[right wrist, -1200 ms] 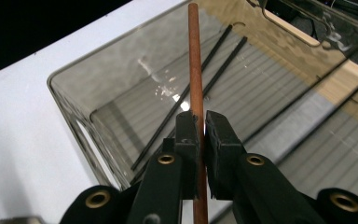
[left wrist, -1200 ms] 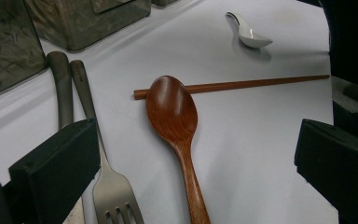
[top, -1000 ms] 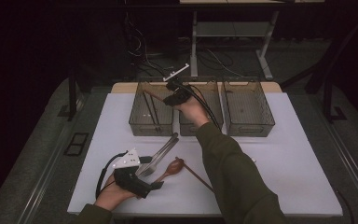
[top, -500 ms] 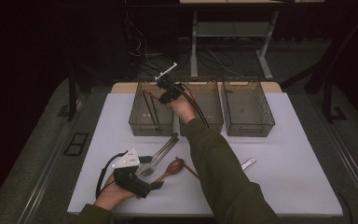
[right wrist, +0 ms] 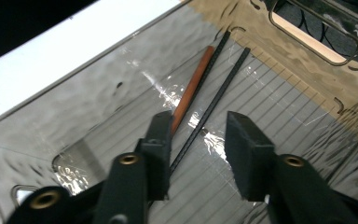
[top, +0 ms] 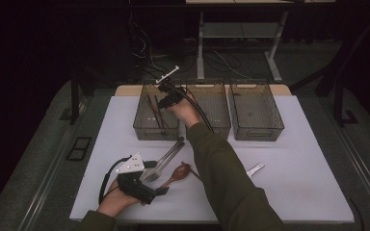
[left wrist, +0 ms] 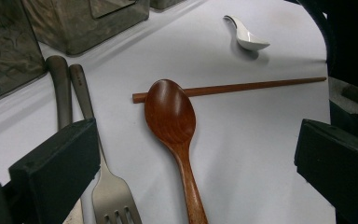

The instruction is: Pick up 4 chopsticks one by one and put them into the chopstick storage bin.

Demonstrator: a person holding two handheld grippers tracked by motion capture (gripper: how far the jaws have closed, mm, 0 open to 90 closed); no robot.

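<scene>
In the high view the right gripper hangs over the leftmost of three clear plastic bins, in the upper middle of the frame, with the person's olive sleeve running down to the bottom edge. In the right gripper view its two black jaws stand apart with nothing between them, poised above the bin's ribbed floor, where a reddish-brown wooden chopstick lies just beside two thin black chopsticks; the three run side by side from the centre toward the upper right of that frame, and the brown one's near end passes behind the left jaw. The left gripper sits low in the lower left of the high view, on the white table top. In the left gripper view its jaws are spread wide at the left and right edges, holding nothing, and between them lies a brown wooden spoon, bowl toward the top of the frame, handle running to the bottom edge. The bowl's tip overlaps a second reddish-brown chopstick that stretches across to the right. To the left of the spoon lie a grey metal fork and another grey metal handle. A small white ceramic spoon rests well apart in the upper right.
</scene>
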